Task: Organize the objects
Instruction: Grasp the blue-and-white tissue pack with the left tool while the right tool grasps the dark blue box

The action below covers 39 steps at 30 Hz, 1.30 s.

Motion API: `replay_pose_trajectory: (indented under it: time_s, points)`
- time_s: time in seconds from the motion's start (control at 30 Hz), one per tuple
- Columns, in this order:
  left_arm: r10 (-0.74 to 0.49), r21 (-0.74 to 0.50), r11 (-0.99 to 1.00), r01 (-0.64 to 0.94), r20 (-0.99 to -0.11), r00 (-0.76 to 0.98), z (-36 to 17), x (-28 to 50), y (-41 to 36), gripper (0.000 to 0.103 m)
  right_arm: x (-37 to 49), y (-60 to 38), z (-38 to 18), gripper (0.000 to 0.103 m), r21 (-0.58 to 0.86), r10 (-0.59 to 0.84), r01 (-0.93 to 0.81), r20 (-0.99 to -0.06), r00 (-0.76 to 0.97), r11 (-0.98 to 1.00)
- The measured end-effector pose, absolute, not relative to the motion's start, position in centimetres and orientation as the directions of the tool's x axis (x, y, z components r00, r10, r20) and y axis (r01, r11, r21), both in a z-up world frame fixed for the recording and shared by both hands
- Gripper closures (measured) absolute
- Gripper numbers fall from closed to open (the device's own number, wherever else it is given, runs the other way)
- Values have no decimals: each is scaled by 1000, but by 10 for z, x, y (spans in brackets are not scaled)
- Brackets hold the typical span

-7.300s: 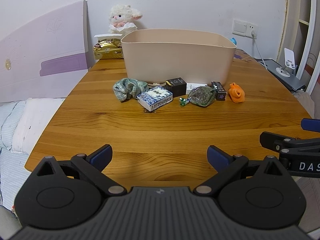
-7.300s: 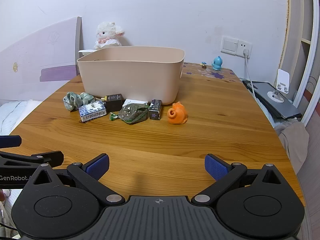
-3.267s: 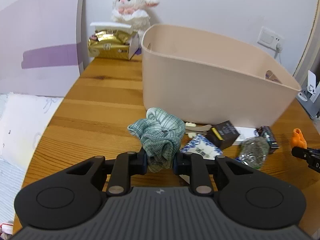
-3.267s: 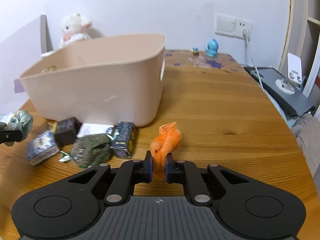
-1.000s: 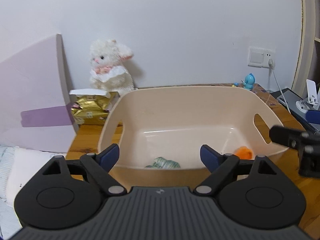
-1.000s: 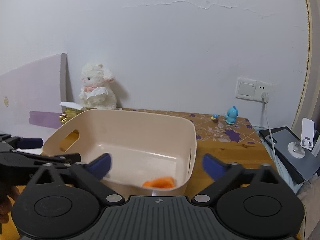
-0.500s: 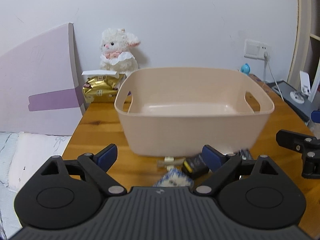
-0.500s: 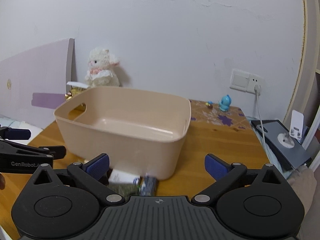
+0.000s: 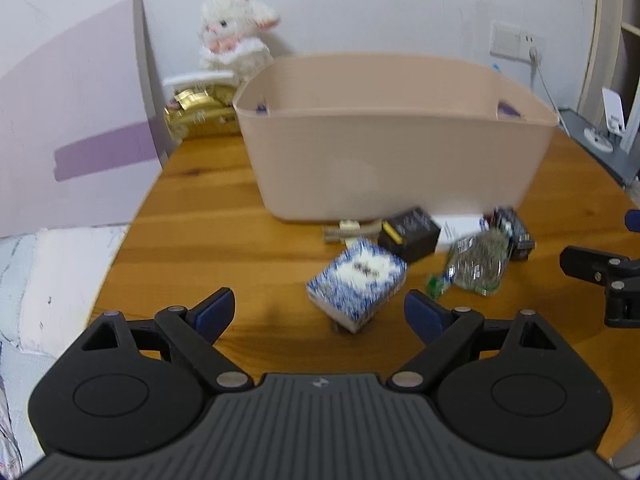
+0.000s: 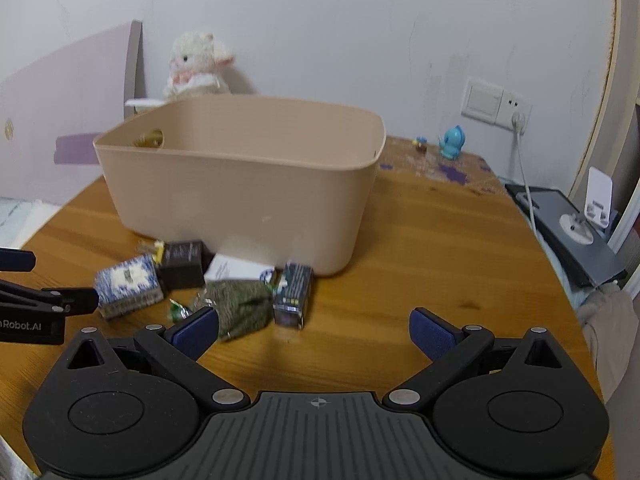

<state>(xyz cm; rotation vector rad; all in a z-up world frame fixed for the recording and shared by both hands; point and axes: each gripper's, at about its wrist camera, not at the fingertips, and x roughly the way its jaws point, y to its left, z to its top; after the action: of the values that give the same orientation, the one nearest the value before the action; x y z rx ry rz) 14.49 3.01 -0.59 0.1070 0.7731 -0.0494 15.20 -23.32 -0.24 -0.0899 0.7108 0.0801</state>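
Both grippers are hovering over the tabletop point(image 9: 208, 216) with fingers spread wide, holding nothing: left gripper point(image 9: 320, 312), right gripper point(image 10: 314, 330). The bin point(image 10: 240, 184) is sitting at frame center. Just below it, the blue box point(image 9: 356, 278), black box point(image 9: 410, 234) and green packet point(image 10: 242, 308) are lying close together.

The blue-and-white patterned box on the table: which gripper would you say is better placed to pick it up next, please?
Probably the left gripper: it is open, with the blue-and-white patterned box straight ahead between its fingers. The right gripper faces the green packet.
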Motion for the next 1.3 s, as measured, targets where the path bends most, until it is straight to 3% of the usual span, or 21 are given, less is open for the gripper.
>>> replay_pose_trajectory:
  time_s: [0.4, 0.63, 0.83, 1.03, 1.13, 1.17, 1.27, 1.3]
  points:
    - [-33, 36, 996, 87, -733, 679, -36, 173, 37, 11, 186, -238, -41, 0, -80, -5, -75, -718, 696, 994]
    - [-56, 34, 992, 120, -740, 670, -45, 190, 38, 11, 208, -243, -54, 1, -24, 24, -61, -736, 677, 998]
    - [-89, 26, 986, 163, -745, 662, -52, 200, 34, 13, 220, -244, -59, 8, -2, 39, -60, -733, 679, 998]
    - [-116, 6, 984, 176, -732, 671, -49, 205, 36, 37, 222, -238, -56, 31, -4, 69, -103, -720, 691, 995]
    - [-113, 6, 985, 171, -726, 678, -48, 203, 36, 49, 219, -233, -54, 51, -2, 92, -133, -710, 698, 991]
    - [-114, 6, 985, 172, -725, 679, -48, 202, 35, 54, 217, -231, -54, 66, 2, 102, -142, -707, 700, 990]
    - [-106, 13, 986, 168, -727, 679, -47, 199, 33, 55, 212, -225, -53, 82, -9, 107, -159, -703, 703, 987]
    - [-103, 15, 986, 166, -728, 677, -46, 197, 32, 55, 210, -223, -52, 82, -12, 104, -158, -704, 702, 987]
